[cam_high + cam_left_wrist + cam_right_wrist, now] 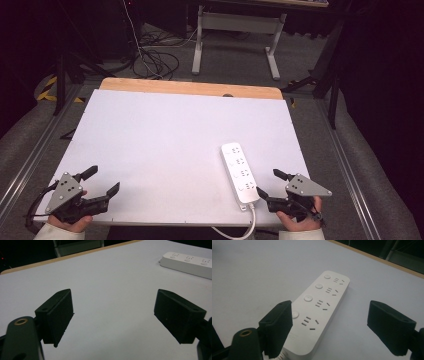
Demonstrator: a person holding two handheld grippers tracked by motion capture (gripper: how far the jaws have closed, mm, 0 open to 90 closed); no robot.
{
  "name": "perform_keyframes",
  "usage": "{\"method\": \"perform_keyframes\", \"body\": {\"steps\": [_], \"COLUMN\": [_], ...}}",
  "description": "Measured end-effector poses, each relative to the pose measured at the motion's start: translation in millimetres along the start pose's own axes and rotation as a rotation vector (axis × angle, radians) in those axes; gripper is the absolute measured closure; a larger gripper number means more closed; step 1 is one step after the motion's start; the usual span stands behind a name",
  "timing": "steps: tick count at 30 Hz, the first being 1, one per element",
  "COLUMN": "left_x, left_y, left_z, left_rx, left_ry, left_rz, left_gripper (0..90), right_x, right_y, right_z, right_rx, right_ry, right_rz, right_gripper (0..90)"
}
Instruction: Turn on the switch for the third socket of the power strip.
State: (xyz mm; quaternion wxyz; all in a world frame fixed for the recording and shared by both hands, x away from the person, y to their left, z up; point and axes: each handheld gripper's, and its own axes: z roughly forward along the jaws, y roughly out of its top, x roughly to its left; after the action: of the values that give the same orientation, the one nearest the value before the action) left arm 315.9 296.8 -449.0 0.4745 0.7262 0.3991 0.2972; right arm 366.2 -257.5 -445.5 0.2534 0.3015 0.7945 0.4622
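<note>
right gripper (329, 327) fingers wide beside white power strip (319, 310); left gripper (113, 317) wide; no readable writing.

You are working in a lab or recording studio rather than a home; black curtains (380, 75) close the space in on the far side and the right, and grey carpet (240, 55) covers the floor. A white board lies over the wooden tabletop (190, 88), with metal rails (350, 170) along both its sides; loose cables (155, 60) sprawl on the floor beyond it, beside the white frame of another desk (235, 30). Yellow-and-black hazard tape (47, 87) marks the floor at the left; a black stand (62, 75) rises there.
</note>
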Motion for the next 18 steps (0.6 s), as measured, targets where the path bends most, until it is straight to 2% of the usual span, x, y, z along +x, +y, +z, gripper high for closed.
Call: {"method": "perform_keyframes", "body": {"steps": [8,10,12,13,18], "left_x": [-0.2,0.0,-0.1,-0.3,0.1], "left_y": [-0.3,-0.3,-0.4,-0.4,-0.4], "left_z": [0.8,0.5,0.5,0.6,0.5], "left_rx": [0.004,0.002,0.002,0.003,0.003], "left_ry": [-0.013,-0.011,-0.010,-0.012,-0.007], "left_rz": [0.000,0.001,0.001,0.001,0.003], "left_gripper": [17.0,17.0,17.0,17.0,17.1], "right_x": [-1.4,-2.4,-2.4,-1.7,0.3], "right_y": [9.0,14.5,16.4,20.5,30.7], "right_z": [2.1,5.7,7.1,9.9,15.7], "right_rx": [0.013,0.030,0.032,0.037,0.047], "right_ry": [-0.009,-0.013,-0.016,0.000,0.011], "right_rz": [0.013,0.025,0.025,0.019,0.000], "right_gripper": [24.4,25.6,28.3,31.3,34.6]}}
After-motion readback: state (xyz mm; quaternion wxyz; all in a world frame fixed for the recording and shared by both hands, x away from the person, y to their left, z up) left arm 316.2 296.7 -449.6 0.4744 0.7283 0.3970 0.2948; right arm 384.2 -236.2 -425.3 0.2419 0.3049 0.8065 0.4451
